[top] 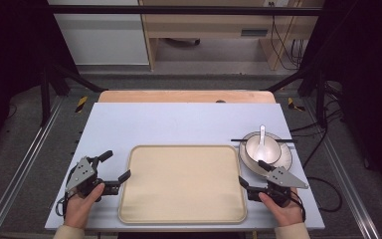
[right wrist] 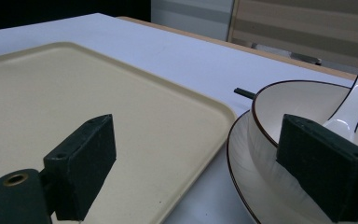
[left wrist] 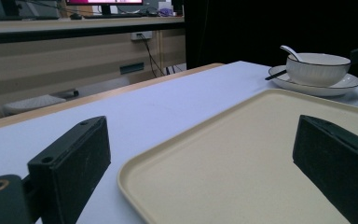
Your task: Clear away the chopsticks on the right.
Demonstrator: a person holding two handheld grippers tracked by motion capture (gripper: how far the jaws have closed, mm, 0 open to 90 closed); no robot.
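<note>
Since both sets of jaws stand apart and empty, nothing is gripped yet. Left gripper (top: pixel 114 171) straddles the near-left rim of the beige tray (top: pixel 184 219), centred on the counter (top: pixel 179 119). Right gripper (top: pixel 252 175) sits between tray edge and the plate (top: pixel 284 162) bearing the bowl (top: pixel 254 149) and spoon (top: pixel 262 137). Risk: its outer jaw, close to the bowl wall, could nudge it and tip the spoon; black chopsticks (top: pixel 238 140) could roll.
</note>
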